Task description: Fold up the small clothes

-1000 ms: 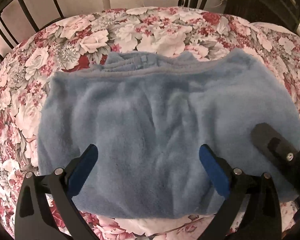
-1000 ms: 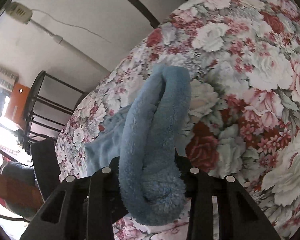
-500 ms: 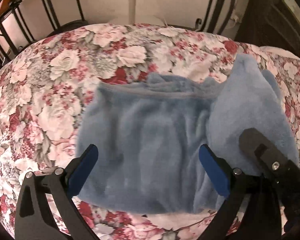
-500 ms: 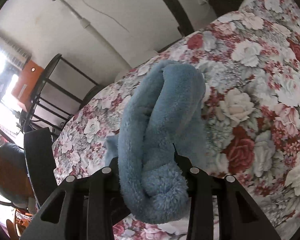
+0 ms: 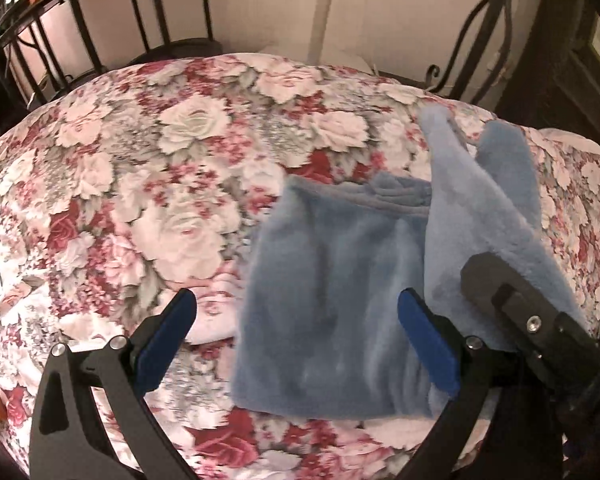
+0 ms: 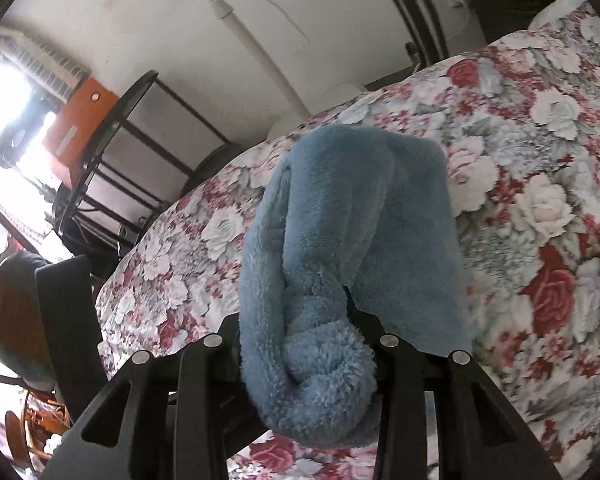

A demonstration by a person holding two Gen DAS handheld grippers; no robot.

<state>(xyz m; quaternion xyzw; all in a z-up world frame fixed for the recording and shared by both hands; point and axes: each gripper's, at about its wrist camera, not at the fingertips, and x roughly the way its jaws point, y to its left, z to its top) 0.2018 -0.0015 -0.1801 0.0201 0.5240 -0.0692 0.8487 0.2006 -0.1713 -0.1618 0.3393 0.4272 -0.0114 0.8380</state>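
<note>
A small blue fleece garment (image 5: 332, 280) lies on the flowered bedspread (image 5: 140, 184). My left gripper (image 5: 296, 332) is open and empty, its blue pads hovering over the garment's near left edge. My right gripper (image 6: 312, 344) is shut on the garment's right side (image 6: 340, 240) and holds it lifted. In the left wrist view the right gripper's black body (image 5: 528, 320) shows at the right, with the raised flap (image 5: 472, 200) standing up over the flat part.
A black metal bed rail (image 5: 100, 20) and a wall run behind the bed. A black metal rack (image 6: 112, 168) with an orange box (image 6: 80, 120) stands at the left in the right wrist view. A dark cabinet (image 5: 572, 40) is at the far right.
The right gripper has lifted the garment's right side up and carried it leftward over the rest. The left gripper has drawn back and left, so the garment now sits to the right in its view.
</note>
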